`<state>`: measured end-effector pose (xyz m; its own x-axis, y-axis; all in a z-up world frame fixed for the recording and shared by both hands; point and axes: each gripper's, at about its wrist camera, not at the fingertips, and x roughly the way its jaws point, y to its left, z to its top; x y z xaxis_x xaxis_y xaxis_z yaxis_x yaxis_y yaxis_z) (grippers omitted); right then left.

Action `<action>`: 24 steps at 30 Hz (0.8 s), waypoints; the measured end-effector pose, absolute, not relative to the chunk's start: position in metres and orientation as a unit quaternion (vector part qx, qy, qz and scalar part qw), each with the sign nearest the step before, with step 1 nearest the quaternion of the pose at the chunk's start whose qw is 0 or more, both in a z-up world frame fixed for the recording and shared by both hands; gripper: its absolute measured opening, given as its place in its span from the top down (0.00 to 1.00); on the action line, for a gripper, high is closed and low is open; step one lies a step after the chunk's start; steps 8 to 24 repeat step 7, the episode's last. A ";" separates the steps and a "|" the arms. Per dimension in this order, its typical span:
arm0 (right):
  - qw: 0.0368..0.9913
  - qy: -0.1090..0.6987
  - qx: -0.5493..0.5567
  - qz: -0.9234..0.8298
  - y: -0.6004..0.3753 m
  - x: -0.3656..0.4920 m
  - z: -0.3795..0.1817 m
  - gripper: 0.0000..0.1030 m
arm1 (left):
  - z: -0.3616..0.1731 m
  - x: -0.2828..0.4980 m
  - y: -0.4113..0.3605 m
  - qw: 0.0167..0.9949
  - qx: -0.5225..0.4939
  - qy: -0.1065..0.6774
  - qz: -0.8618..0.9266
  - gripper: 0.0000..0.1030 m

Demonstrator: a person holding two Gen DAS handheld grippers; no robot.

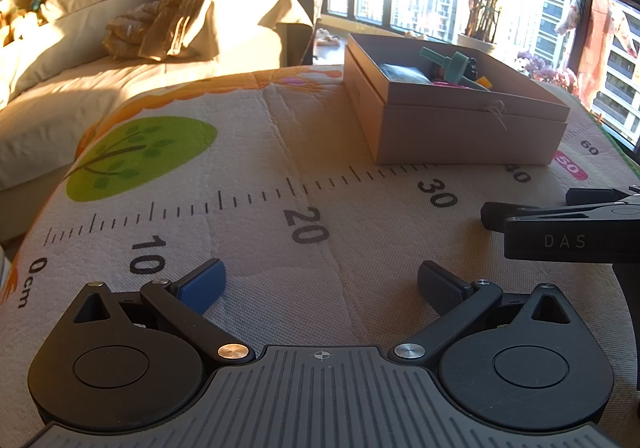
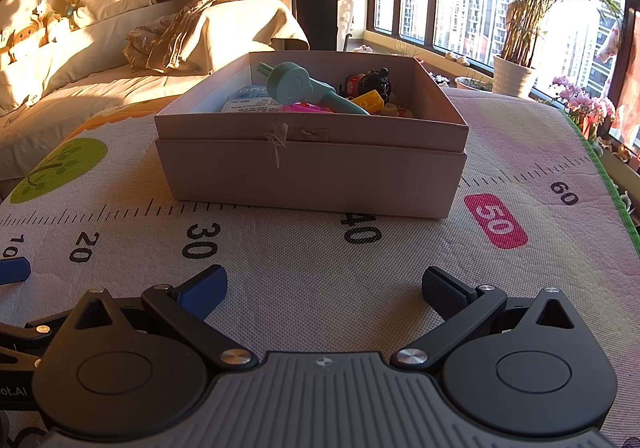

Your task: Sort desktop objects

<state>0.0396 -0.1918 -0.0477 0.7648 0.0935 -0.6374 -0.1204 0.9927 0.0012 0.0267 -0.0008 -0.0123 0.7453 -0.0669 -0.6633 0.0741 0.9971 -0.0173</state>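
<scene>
Several small things already lie in the open cardboard box (image 2: 312,163): a teal mushroom-shaped toy (image 2: 296,85), a yellow brick (image 2: 368,100), a black figure (image 2: 378,81), something pink and a printed packet whose text is too small to read. From the right wrist camera the box sits at twelve o'clock on the mat-covered worktop (image 2: 520,151); from the left one it is at about one o'clock.

Both tongs are spread wide and hold nothing: the right tongs (image 2: 324,288) face the box squarely, and the left tongs (image 1: 320,284) hover over bare mat, with the right tool's black body at three o'clock.

No loose object shows on the mat, so sorting looks finished, though the near corners are hidden. The risk, I judge, is the teal toy: it pokes above the rim, and a careless reach could snag it or shove the light box along.

Readable: ruler marks "0cm" to "60", a pink "50", and "DAS" on the tool.
</scene>
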 end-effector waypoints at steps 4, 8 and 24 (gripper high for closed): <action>0.939 0.338 -0.020 0.057 -0.192 0.040 -0.048 0.00 | -0.012 0.027 -0.001 0.934 0.004 0.354 -0.039 0.00; 0.939 0.338 -0.020 0.057 -0.192 0.040 -0.048 0.00 | -0.012 0.027 -0.002 0.934 0.006 0.355 -0.038 0.00; 0.939 0.338 -0.020 0.057 -0.192 0.040 -0.048 0.00 | -0.012 0.027 -0.002 0.934 0.006 0.355 -0.038 0.00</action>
